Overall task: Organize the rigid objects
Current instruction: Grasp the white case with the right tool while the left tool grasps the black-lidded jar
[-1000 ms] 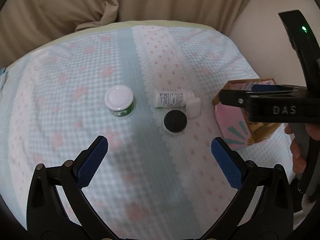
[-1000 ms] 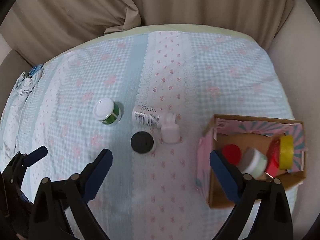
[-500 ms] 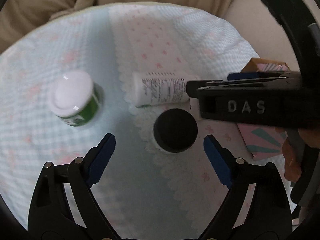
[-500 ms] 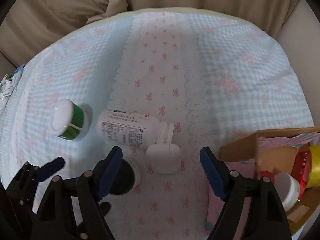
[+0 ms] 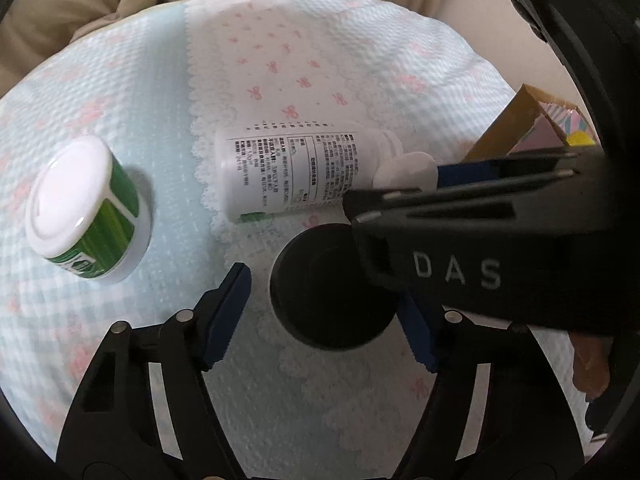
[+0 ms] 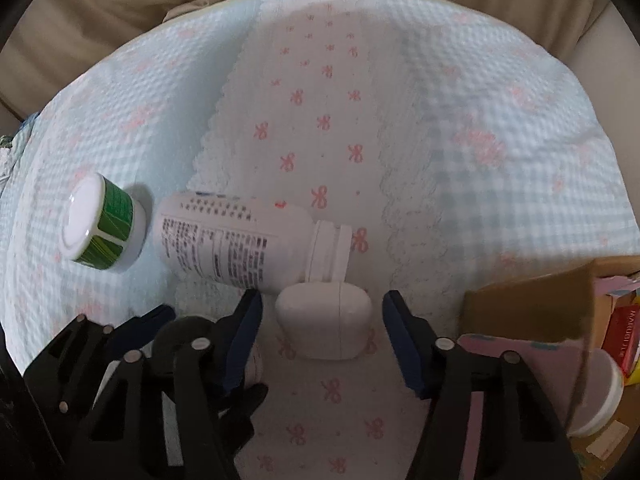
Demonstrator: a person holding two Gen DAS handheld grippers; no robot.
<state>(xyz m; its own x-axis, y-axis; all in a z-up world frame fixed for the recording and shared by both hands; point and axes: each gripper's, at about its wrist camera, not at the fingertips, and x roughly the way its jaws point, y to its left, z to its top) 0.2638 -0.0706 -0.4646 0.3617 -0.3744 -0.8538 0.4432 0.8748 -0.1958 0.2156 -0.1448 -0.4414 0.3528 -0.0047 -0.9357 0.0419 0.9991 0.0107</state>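
Note:
My left gripper (image 5: 322, 322) straddles a black-lidded jar (image 5: 328, 292) that stands on the checked cloth. Its jaws are closing, with a gap still showing at the left pad (image 5: 228, 316). My right gripper (image 6: 324, 340) straddles a small white rounded case (image 6: 324, 320); its jaws are closing too, and neither pad touches the case. A white labelled bottle (image 6: 232, 240) lies on its side just beyond the case, its cap nearly against it. Further left stands a green jar with a white lid (image 5: 80, 208). In the left wrist view the right gripper's black body covers the black jar's right edge.
An open cardboard box (image 6: 528, 304) stands at the right and holds a white jar (image 6: 600, 396) and a red item (image 6: 624, 332). Beige cushions (image 6: 120, 20) rise behind the pale blue cloth with pink bows (image 6: 440, 140). The two grippers work side by side, almost touching.
Both grippers have dropped toward the cloth and their jaws have narrowed. The left one now brackets the black-lidded jar, the right one the white case. The objects have not moved.

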